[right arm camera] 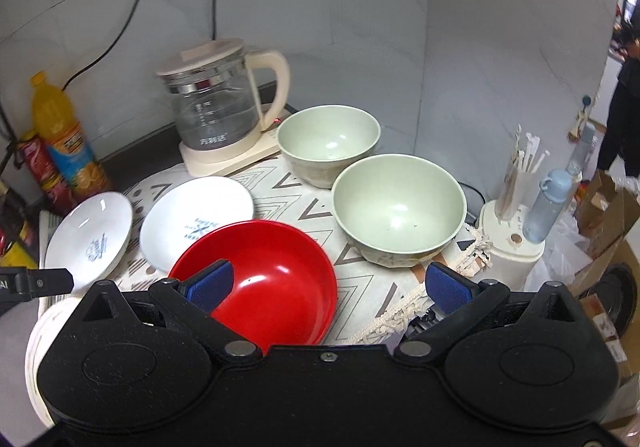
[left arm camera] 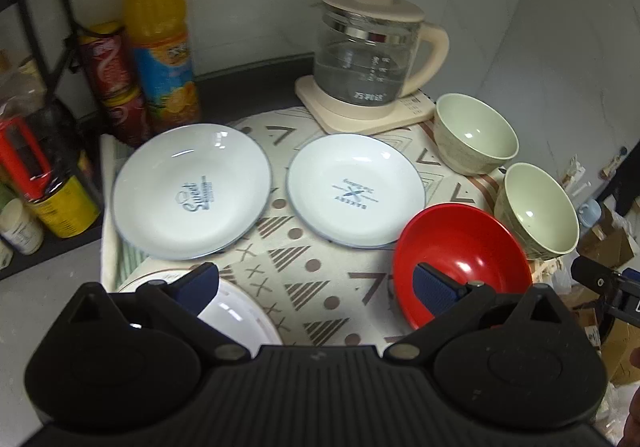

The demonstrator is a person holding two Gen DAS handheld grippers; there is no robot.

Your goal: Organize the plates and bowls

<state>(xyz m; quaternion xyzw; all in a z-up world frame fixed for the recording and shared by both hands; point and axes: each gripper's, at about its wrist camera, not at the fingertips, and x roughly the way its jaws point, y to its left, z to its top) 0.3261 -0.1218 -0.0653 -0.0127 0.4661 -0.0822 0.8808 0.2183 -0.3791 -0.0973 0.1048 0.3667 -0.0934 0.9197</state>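
Patterned cloth (left arm camera: pixel 320 287) over grey counter, marble wall (right arm camera: pixel 480 27) behind; red bowl (right arm camera: pixel 272 279) upright, round, no long axis. Left gripper (left arm camera: pixel 316 289), right gripper (right arm camera: pixel 330 285): spread wide, empty.

Grey marbled wall (right arm camera: pixel 480 47), black shelf (left arm camera: pixel 36 7), possibly cardboard boxes (right arm camera: pixel 608 203).

Both wrist views look down, close, sharing the red bowl (left arm camera: pixel 460 259) and kettle (right arm camera: pixel 216 107).

Dim indoor light, glare spots on plates (left arm camera: pixel 192 191), fisheye warp w/ dark corners, slight blur
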